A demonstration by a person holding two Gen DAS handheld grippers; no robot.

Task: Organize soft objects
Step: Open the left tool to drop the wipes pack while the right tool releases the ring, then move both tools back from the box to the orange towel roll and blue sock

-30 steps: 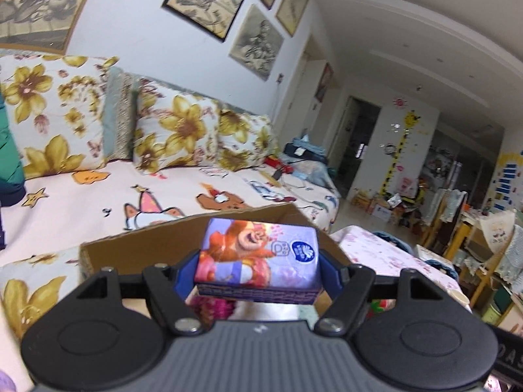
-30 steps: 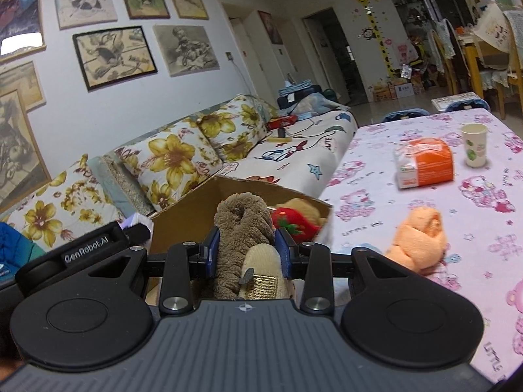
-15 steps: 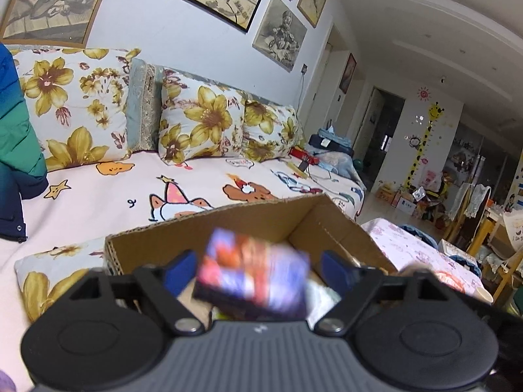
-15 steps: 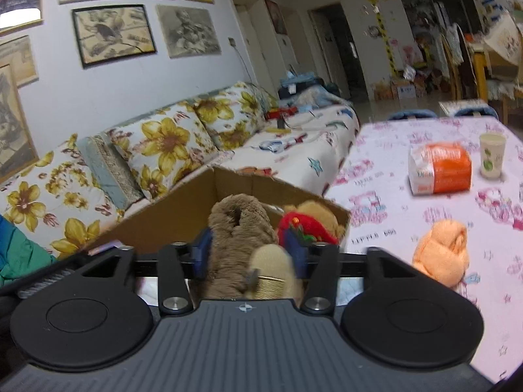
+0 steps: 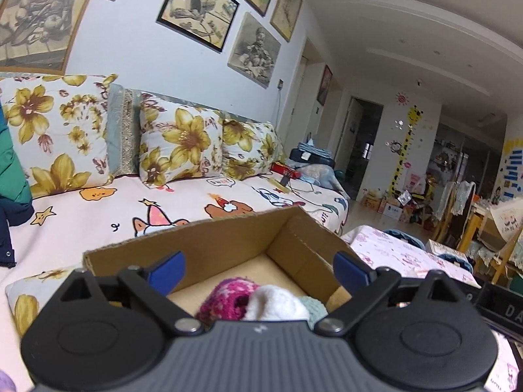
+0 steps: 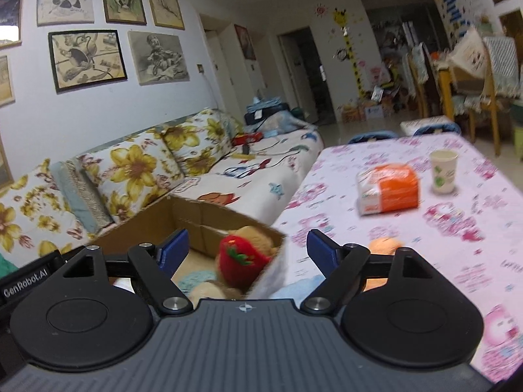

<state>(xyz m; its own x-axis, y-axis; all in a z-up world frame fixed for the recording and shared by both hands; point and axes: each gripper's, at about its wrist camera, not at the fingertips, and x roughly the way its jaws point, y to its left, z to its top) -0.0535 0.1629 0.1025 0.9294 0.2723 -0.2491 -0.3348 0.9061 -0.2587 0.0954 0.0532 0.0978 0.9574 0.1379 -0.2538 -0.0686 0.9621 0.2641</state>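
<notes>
A cardboard box (image 5: 228, 245) stands at the table's left end by the sofa; it also shows in the right wrist view (image 6: 209, 219). My left gripper (image 5: 258, 266) is open and empty over the box, above pink (image 5: 225, 300), white (image 5: 278, 305) and pale green soft items inside. My right gripper (image 6: 248, 250) is open and empty over the box's right edge. A red strawberry plush (image 6: 240, 259) and a tan plush (image 6: 253, 233) lie in the box. An orange soft toy (image 6: 384, 246) lies on the table behind my right finger. An orange tissue pack (image 6: 389, 189) sits farther back.
A paper cup (image 6: 443, 176) stands beside the tissue pack on the pink patterned tablecloth (image 6: 457, 228). A sofa (image 5: 130, 202) with flowered cushions runs along the wall behind the box. Chairs and clutter stand at the far right (image 6: 474, 91).
My left gripper opened and let go of the tissue pack, which dropped out of sight. My right gripper opened and released the brown plush, which is no longer between the fingers.
</notes>
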